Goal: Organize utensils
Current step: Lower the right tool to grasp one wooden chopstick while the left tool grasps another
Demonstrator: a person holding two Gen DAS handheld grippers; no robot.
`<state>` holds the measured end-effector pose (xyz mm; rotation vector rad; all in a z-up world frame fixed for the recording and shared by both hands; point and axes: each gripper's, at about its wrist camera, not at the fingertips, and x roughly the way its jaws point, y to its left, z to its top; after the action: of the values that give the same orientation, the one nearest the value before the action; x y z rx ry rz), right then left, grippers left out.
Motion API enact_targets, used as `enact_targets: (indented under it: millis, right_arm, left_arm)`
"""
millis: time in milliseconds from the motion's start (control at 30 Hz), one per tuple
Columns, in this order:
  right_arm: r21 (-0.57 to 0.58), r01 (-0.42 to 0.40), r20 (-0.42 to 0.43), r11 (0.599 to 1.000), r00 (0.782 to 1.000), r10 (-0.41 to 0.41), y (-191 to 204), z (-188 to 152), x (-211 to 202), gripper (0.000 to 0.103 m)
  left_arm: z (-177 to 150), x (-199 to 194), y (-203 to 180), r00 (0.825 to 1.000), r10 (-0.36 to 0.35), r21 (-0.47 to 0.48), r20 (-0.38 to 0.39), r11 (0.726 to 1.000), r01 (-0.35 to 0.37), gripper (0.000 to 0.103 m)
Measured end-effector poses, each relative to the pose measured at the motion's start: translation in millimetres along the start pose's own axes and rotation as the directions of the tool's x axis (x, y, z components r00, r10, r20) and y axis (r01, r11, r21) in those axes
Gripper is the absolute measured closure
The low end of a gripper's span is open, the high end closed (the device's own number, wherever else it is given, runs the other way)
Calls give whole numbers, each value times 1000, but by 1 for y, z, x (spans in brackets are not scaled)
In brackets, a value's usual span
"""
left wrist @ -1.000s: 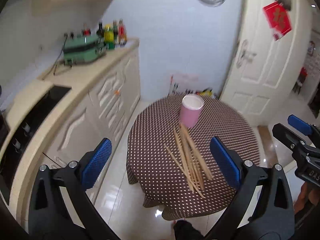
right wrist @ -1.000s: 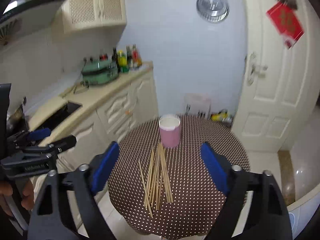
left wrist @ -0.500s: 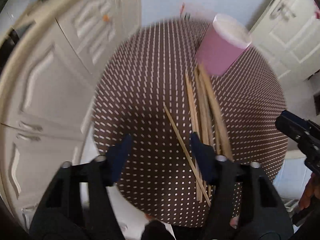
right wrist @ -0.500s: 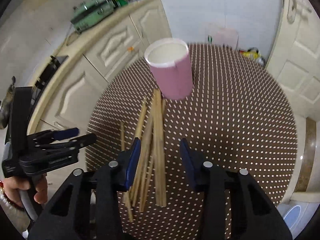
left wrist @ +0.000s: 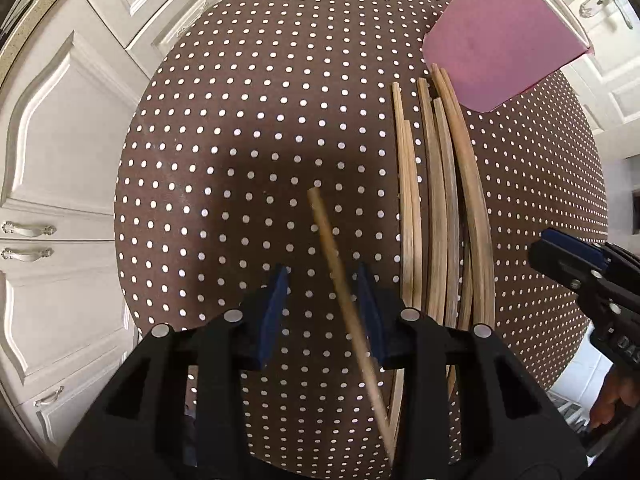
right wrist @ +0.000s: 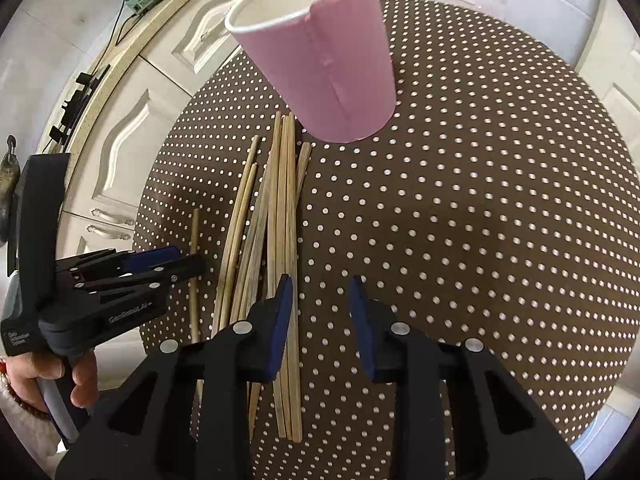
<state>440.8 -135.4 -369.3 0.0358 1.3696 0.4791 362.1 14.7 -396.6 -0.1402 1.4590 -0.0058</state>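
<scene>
Left tool (left wrist: 322, 300) narrow, straddling lone chopstick (left wrist: 340, 276); right tool (right wrist: 318, 304) narrow, empty; only right view shows cup (right wrist: 320, 60) rim.

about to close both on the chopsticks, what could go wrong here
The left hand-held gripper straddles the lone chopstick, which lies skewed and may pivot out when pinched. The right hand-held gripper sits at the bundle's edge, over bare tablecloth; it may catch one stick or none.

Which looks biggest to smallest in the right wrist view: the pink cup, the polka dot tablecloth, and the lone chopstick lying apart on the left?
1. polka dot tablecloth, filling most of the view.
2. pink cup, though it stands tall toward the camera, which enlarges it.
3. lone chopstick, thin and partly hidden by the left gripper.
</scene>
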Motion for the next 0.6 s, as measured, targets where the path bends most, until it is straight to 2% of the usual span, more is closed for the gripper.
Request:
enact_targets:
  millis: [133, 200, 367, 600]
  right_arm:
    - [2, 2, -22, 1000, 1000, -2, 1, 9, 14, 80]
    - [0, 10, -25, 1000, 1000, -10, 3, 14, 19, 81]
    - [3, 15, -29, 1000, 999, -14, 15, 26, 35, 82]
    - [7, 54, -31, 999, 998, -54, 31, 35, 51, 85]
  left_arm:
    - [0, 0, 3, 1000, 9, -6, 28, 1000, -9, 78]
    - [4, 0, 6, 999, 3, -3, 33, 1000, -3, 94]
    - [25, -2, 30, 999, -42, 21, 22, 999, 41, 97]
    - [47, -12, 42, 992, -114, 70, 47, 991, 111, 97]
